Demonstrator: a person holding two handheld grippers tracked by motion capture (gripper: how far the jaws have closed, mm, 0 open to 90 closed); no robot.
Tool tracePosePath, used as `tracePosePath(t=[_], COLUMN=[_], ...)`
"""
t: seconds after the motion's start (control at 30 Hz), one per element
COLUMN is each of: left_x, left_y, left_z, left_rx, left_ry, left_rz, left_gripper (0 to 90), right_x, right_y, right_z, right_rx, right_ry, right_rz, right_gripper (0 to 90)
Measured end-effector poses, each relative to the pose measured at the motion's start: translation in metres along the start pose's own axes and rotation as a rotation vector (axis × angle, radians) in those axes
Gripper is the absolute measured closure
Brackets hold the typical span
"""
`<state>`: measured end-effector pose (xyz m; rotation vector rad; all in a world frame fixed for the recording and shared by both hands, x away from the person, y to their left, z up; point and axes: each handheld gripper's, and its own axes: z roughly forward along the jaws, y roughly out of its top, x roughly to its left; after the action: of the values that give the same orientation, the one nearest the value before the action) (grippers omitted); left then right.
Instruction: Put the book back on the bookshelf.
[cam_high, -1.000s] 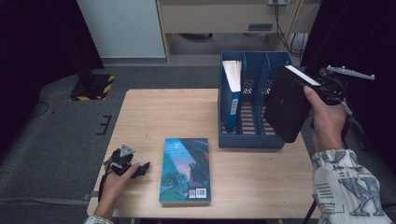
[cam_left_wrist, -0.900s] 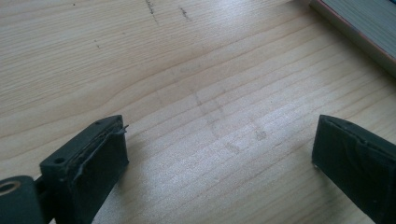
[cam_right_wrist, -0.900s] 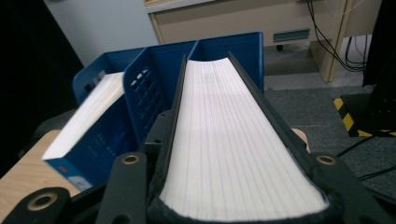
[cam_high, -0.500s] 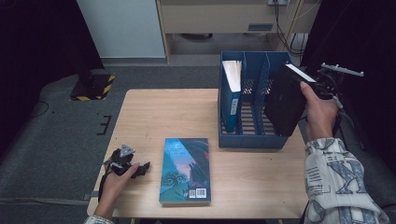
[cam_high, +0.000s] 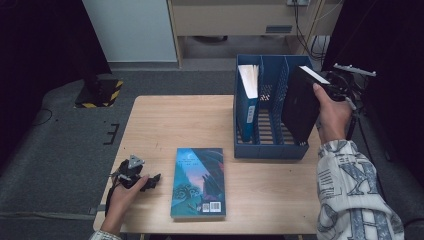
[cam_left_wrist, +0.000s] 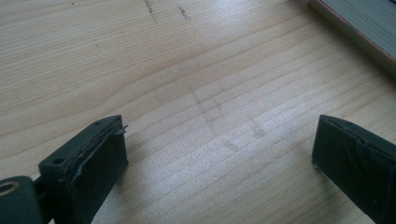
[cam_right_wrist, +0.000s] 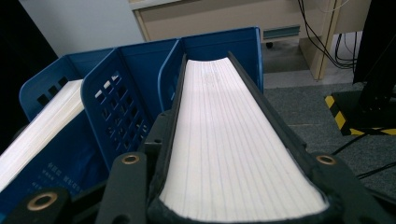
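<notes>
I have the right gripper (cam_high: 334, 89) at the right edge of the high view, its jaws pinching a black book (cam_high: 300, 105) by its covers, one jaw on each side. The book hangs upright, page edges up, over the rightmost compartment of the blue file rack (cam_high: 260, 149), its lower corner down by the rack's right wall; I cannot tell whether it touches the rack floor. In the right gripper view the white page block of the black book (cam_right_wrist: 233, 135) runs up the middle of the frame between the two jaws, with the blue rack dividers (cam_right_wrist: 116, 102) at the upper left. A blue-covered book (cam_high: 248, 102) stands in the rack's leftmost compartment, with an empty slot between it and mine. My left gripper (cam_high: 146, 181) rests low at the lower left of the high view, near the table's (cam_high: 180, 120) front edge, jaws spread with nothing between them; in the left gripper view I see bare wood between the jaws. A teal paperback (cam_high: 198, 181) lies flat just right of that gripper, its edge showing at the upper right of the left gripper view (cam_left_wrist: 359, 23).
</notes>
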<state>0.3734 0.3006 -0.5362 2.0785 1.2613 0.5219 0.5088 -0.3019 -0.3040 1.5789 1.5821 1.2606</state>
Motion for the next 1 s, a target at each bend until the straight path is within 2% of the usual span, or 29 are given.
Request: tracePosePath(t=[0.37, 0.6, 1.0], left_x=[0.0, 0.0, -0.001], left_y=[0.0, 0.0, -0.002], left_z=[0.0, 0.001, -0.002], left_rx=[-0.004, -0.004, -0.002], left_ry=[-0.001, -0.001, -0.005], left_rz=[-0.005, -0.007, 0.003], left_gripper=[2.3, 1.6, 1.6], right_x=[-0.001, -0.002, -0.005], right_y=[0.001, -0.002, -0.011], right_z=[0.019, 0.033, 0.05], right_rx=[-0.002, 0.005, 0.01], right_ry=[-0.019, -0.025, -0.05], right_rz=[0.001, -0.019, 0.006], right_gripper=[52.8, 52.7, 52.7])
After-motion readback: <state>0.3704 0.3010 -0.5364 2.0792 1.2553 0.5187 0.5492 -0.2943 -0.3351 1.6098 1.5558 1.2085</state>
